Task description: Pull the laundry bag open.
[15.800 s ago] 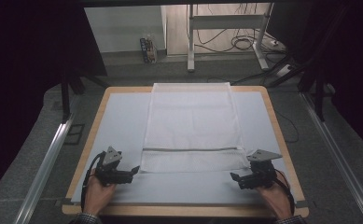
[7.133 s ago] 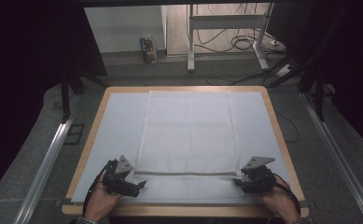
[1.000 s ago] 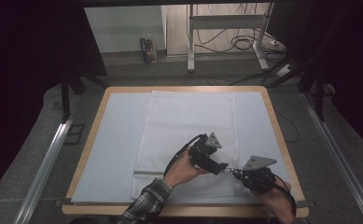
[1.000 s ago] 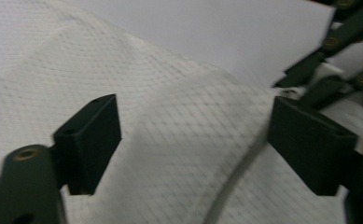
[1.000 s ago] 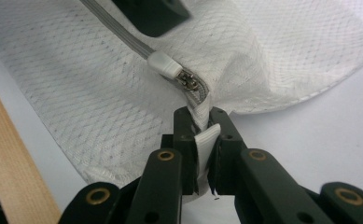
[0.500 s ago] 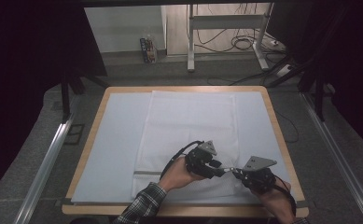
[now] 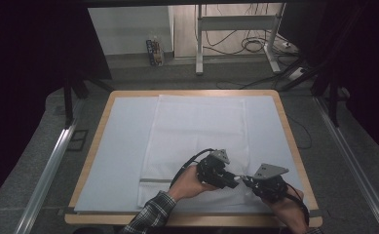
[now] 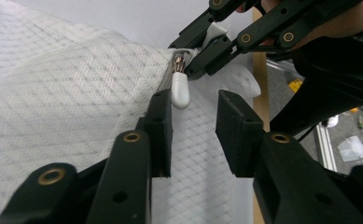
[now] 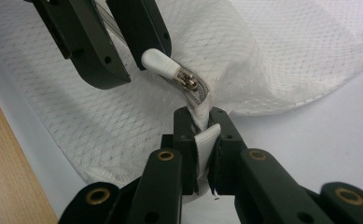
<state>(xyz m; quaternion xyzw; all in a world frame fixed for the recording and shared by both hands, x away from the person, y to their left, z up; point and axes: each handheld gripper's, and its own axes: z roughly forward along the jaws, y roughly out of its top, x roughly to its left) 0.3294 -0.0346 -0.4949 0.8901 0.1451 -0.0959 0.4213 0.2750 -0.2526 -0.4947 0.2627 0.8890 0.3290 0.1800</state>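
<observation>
A white mesh zip bag [image 7: 197, 126] lies flat on the table, its near right corner lifted. My right gripper [image 9: 201, 119] is shut on the white fabric tab [image 9: 203, 144] at the zip's end. The white zip pull [image 8: 180, 91] sticks out from the slider, just past that grip. My left gripper [image 8: 193, 100] points at the right gripper [image 8: 188, 58] and its jaws have just been closing. The pull lies between its pads, touching one pad [image 8: 163, 112], with a gap to the other. In the high view both grippers [image 7: 236, 179] meet near the table's front right.
The bag rests on a pale mat [image 7: 123, 146] covering a wooden-edged table [image 7: 294, 141]. The wooden rim [image 9: 11, 158] runs close beside the right gripper. Beyond the table's far edge are a metal stand [image 7: 236, 34] and floor cables [image 7: 255, 46].
The left gripper has shifted slightly nearer the front edge, up to the right gripper, and its jaws have narrowed around the zip pull. The right gripper has stayed put.
</observation>
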